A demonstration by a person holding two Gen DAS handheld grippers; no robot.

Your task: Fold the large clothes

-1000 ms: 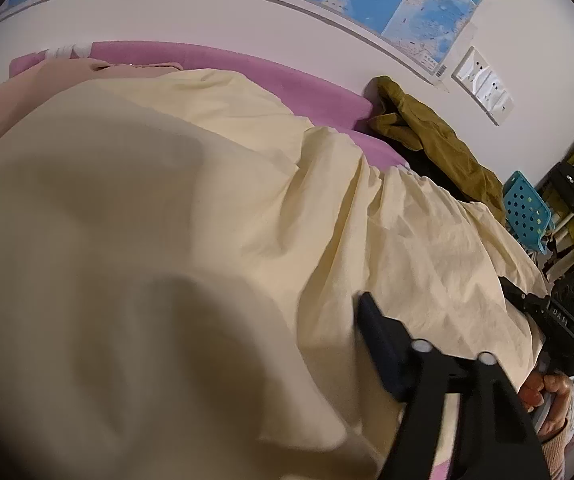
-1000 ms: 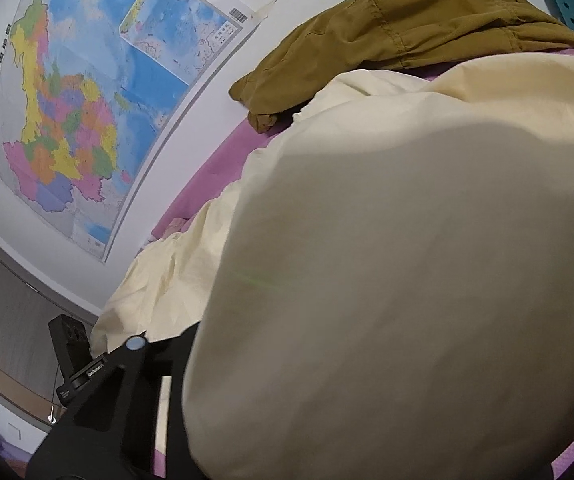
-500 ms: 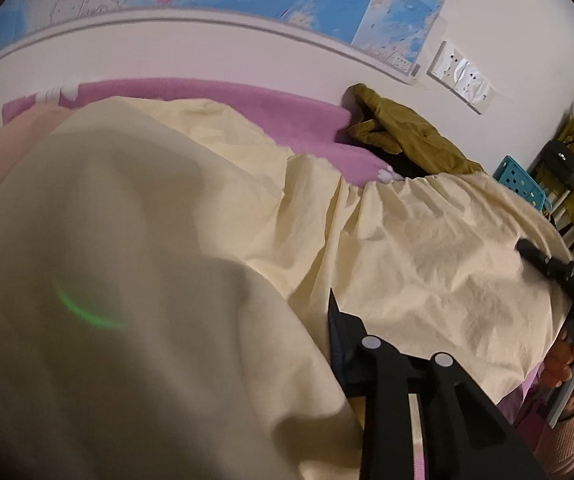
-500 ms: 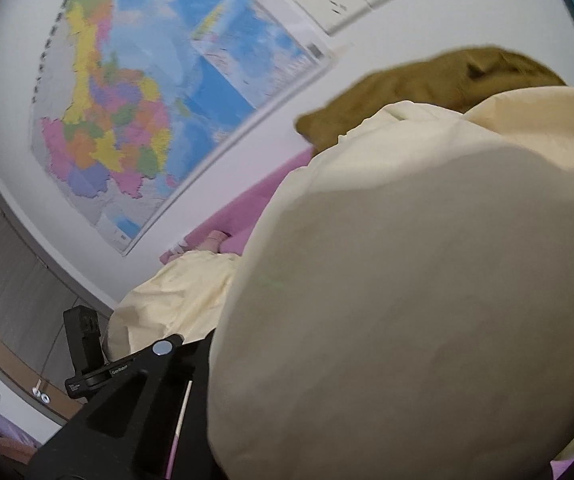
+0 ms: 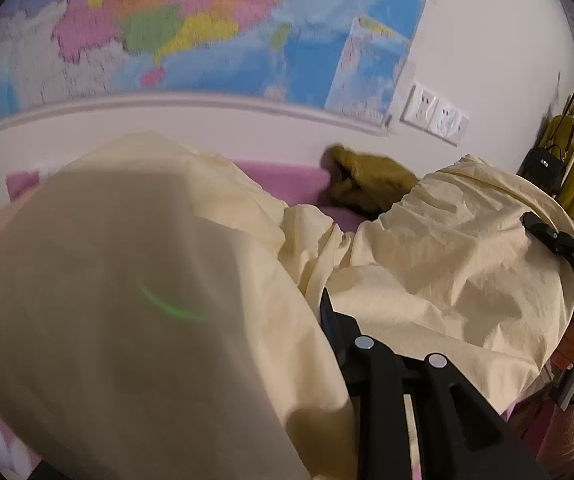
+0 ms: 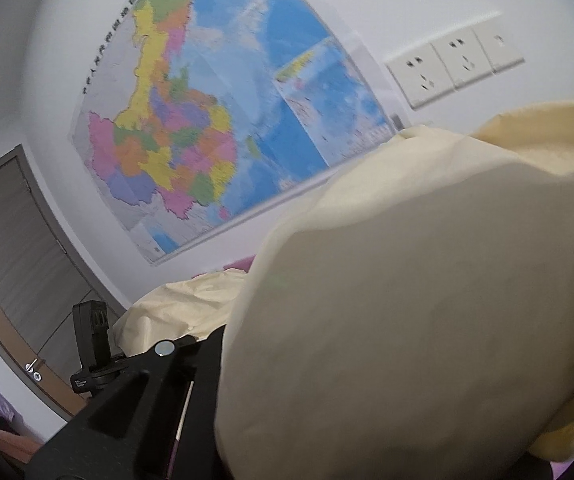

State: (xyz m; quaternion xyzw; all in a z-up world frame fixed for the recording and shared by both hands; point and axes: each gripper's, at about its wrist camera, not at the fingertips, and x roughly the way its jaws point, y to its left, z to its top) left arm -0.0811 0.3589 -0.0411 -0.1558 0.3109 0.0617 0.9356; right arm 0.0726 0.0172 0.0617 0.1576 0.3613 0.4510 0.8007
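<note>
pale yellow cloth [image 5: 427,280] hangs bunched over both cameras, spread across the pink bed [image 5: 287,176] below the wall map [image 5: 215,28]. left gripper [image 5: 319,320]: jaws have just been closing, now clenched on a fold of the cloth; only one finger shows, the other is buried in fabric. right gripper [image 6: 223,344]: jaws have also just been closing, nipped on the cloth's edge, tips covered. between the two the cloth sags in creased folds. olive garment [image 5: 367,184] lies by the wall, just beyond the cloth's far edge. wall sockets [image 6: 455,68] and a grey door [image 6: 11,248] stand well apart from the cloth.
</note>
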